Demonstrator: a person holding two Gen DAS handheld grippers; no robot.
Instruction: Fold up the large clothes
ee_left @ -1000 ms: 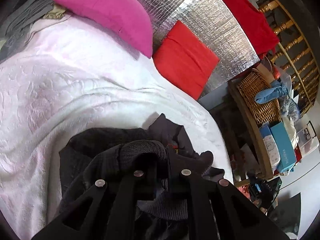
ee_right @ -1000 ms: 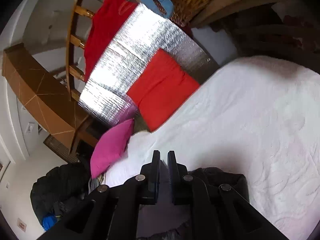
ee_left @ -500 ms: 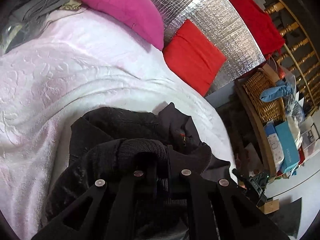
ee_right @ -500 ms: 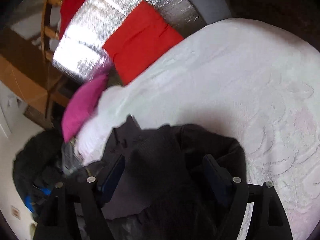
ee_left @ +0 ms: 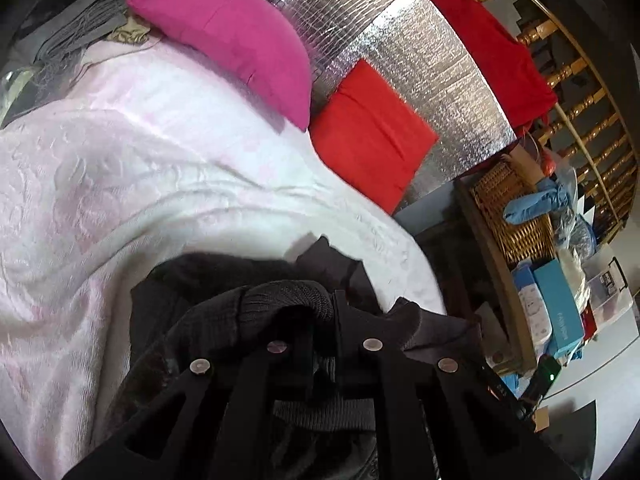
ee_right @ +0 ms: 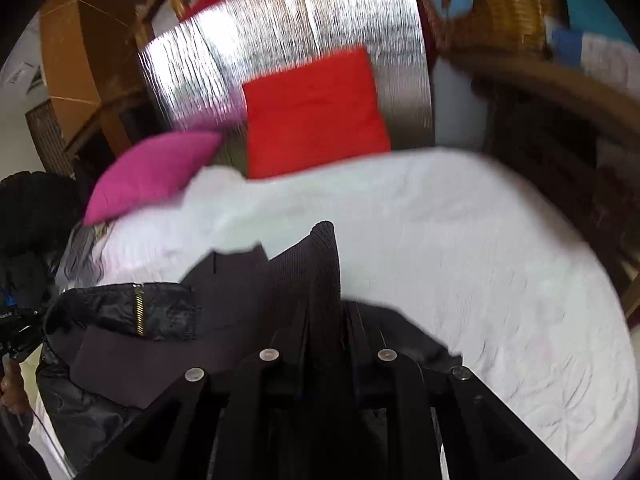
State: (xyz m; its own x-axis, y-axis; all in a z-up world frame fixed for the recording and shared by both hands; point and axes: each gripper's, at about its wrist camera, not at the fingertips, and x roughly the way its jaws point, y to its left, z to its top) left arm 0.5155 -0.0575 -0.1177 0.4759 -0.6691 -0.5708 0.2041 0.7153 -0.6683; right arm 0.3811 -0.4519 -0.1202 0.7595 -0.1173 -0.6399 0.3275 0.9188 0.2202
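A black jacket with ribbed knit trim (ee_left: 224, 292) lies bunched on the white bedspread (ee_left: 120, 176). My left gripper (ee_left: 324, 312) is shut on a ribbed cuff (ee_left: 288, 298) of it, which drapes over the fingers. In the right wrist view the same jacket (ee_right: 168, 320) shows a gold zipper (ee_right: 139, 314). My right gripper (ee_right: 326, 312) is shut on a ribbed band (ee_right: 324, 264) that stands up between its fingers.
A pink pillow (ee_left: 236, 40) and a red pillow (ee_left: 368, 136) lean on a silver foil panel (ee_left: 420, 60) at the bed's head. A wooden shelf with a wicker basket (ee_left: 516, 216) and boxes stands to the right. Grey cloth (ee_left: 76, 28) lies at far left.
The right gripper was shut and empty, opened over the jacket, and now is shut on the ribbed band. The left gripper kept its hold on the cuff and shifted slightly.
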